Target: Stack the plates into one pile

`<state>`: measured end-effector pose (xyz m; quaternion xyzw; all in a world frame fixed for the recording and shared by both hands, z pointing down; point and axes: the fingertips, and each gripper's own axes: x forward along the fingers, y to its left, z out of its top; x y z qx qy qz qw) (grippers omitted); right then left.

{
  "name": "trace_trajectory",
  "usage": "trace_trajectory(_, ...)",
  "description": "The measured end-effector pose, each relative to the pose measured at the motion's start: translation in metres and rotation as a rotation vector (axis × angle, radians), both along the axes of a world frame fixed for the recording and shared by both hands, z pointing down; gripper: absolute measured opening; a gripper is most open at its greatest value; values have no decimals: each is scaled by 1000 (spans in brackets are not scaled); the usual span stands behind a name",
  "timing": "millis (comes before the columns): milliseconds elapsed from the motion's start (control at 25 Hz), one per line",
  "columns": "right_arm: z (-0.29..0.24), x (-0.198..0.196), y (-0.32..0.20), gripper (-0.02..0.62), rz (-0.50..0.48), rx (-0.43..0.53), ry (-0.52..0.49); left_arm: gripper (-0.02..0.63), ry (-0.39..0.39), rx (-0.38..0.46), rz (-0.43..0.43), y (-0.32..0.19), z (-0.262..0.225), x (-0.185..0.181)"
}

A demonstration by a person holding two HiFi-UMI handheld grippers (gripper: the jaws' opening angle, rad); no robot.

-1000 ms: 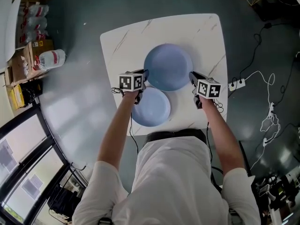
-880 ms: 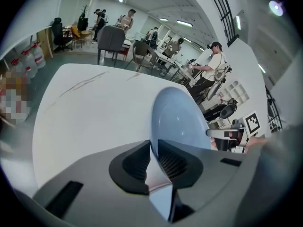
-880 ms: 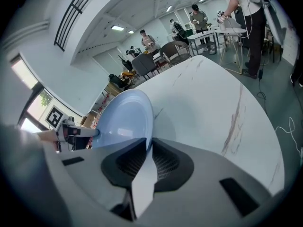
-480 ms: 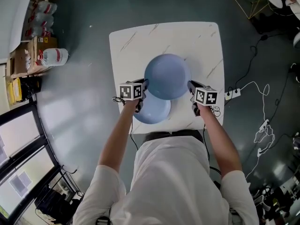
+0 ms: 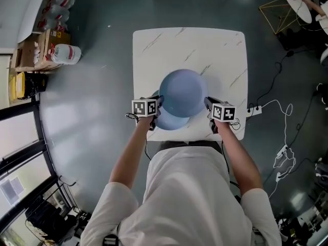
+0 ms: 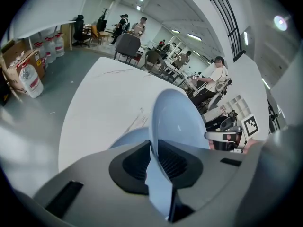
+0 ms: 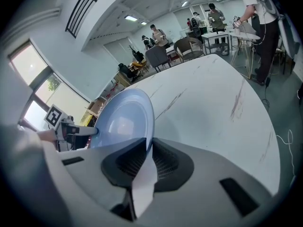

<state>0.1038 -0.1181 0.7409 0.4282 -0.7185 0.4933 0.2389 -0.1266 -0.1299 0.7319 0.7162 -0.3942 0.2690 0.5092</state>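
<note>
Left gripper and right gripper jaws pinch opposite rims of large pale-blue round plate, which overlaps smaller pale-blue round plate lying nearer the person.

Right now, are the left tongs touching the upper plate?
Touching. The left gripper view shows the left tongs clamped on the rim of the upper plate.

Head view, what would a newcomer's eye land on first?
The large pale blue round plate, gripped at opposite rims by the left hand-held gripper and the right hand-held gripper. Beneath it, a smaller pale blue plate peeks out near the front edge of the white marble-patterned square table.
</note>
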Motion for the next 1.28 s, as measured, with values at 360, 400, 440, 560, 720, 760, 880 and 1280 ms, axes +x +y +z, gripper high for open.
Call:
trace_trajectory(360,2,-31,31,55,-97,-48,15,63,-2,-30,-91,46,-1,-31)
trace_trajectory(400,4,-35,34,55,-109,-59,17,63,-1,-37,-100,51,1,-34)
trace_trajectory(440,5,-39,37,55,-120,-71,21,63,0,-44,-107,57,4,-38)
trace_trajectory(560,11,-47,46,55,-156,-97,32,63,-1,-65,-123,71,11,-46)
trace_trajectory(720,20,-59,52,55,-201,-120,48,63,-18,-82,-139,80,17,-57)
trace_trajectory(760,21,-62,54,55,-211,-127,53,63,-23,-87,-143,82,18,-60)
trace_trajectory(880,27,-76,58,57,-235,-153,59,63,-38,-105,-149,89,24,-74)
trace_trajectory(1280,40,-87,67,57,-260,-192,104,63,-47,-132,-137,101,47,-84)
